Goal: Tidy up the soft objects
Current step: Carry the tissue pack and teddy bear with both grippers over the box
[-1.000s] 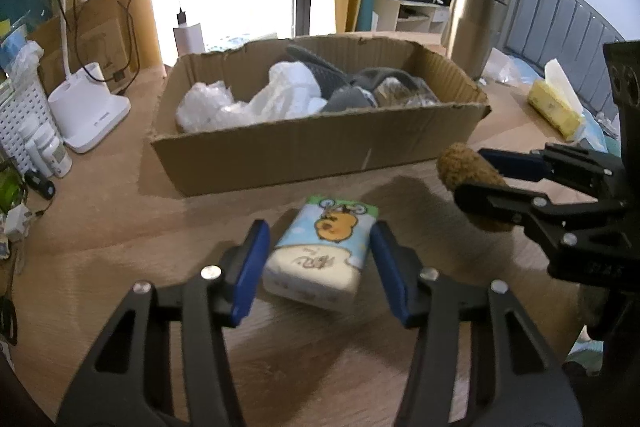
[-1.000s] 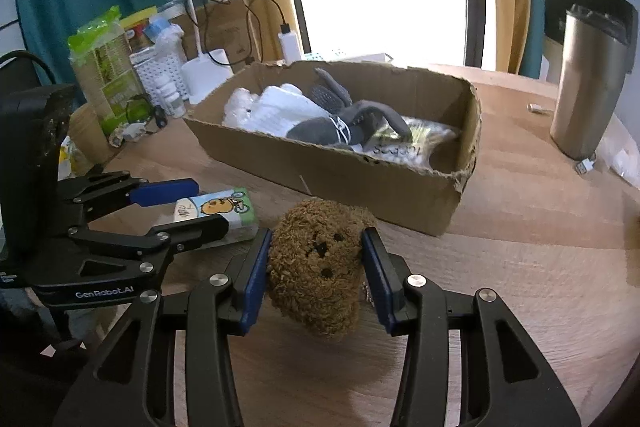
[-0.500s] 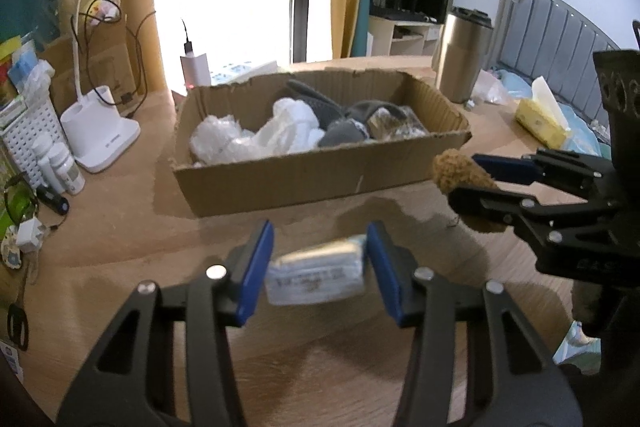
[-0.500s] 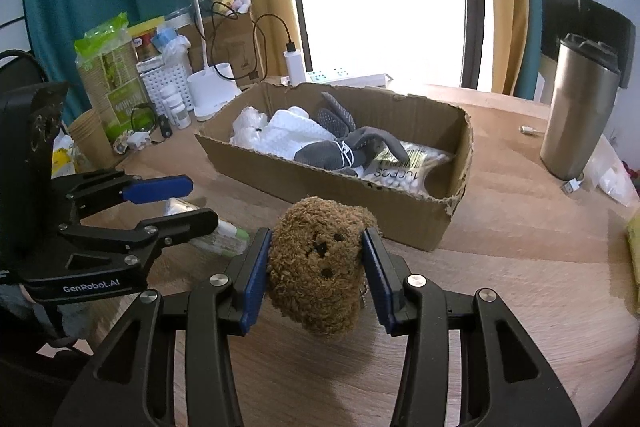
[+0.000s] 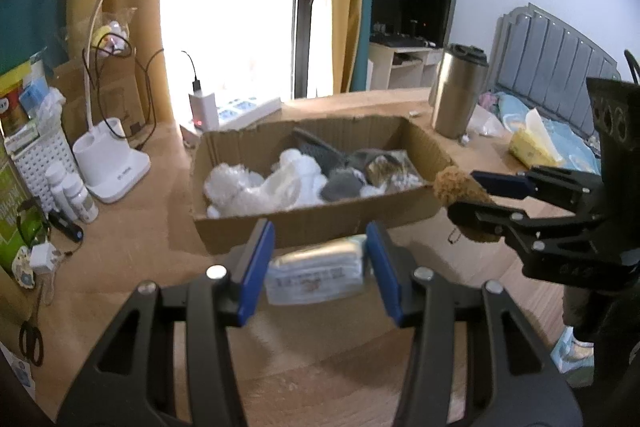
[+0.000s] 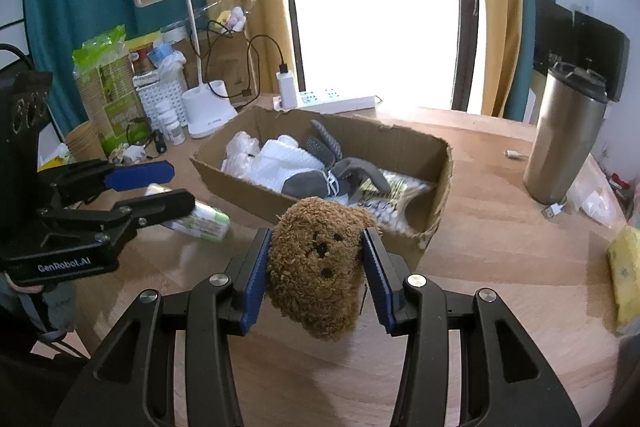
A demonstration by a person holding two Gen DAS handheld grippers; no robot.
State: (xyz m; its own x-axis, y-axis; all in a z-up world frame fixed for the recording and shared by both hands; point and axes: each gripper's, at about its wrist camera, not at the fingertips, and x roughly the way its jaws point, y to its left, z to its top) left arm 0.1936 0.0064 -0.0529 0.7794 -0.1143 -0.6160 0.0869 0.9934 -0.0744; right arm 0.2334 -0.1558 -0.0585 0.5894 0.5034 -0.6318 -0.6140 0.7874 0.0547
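Observation:
My left gripper (image 5: 320, 267) is shut on a white tissue pack (image 5: 318, 275) and holds it above the table, in front of the cardboard box (image 5: 320, 223). The pack also shows in the right wrist view (image 6: 200, 223). My right gripper (image 6: 318, 275) is shut on a brown plush dog (image 6: 318, 263), lifted near the box's right front corner (image 6: 436, 223). In the left wrist view the plush (image 5: 460, 191) sticks out of the right gripper (image 5: 476, 195). The box holds white soft items (image 6: 272, 163) and a grey plush (image 6: 340, 175).
A steel tumbler (image 6: 568, 135) stands right of the box. A white desk lamp (image 6: 200, 107), bottles (image 5: 72, 191), cables and a power strip (image 6: 336, 103) crowd the left and back. A yellow tissue pack (image 5: 532, 143) lies at the right.
Both grippers have lifted and pulled back with their loads. The tissue pack left the table and tilted on edge between the left fingers. The plush dog rose with the right gripper.

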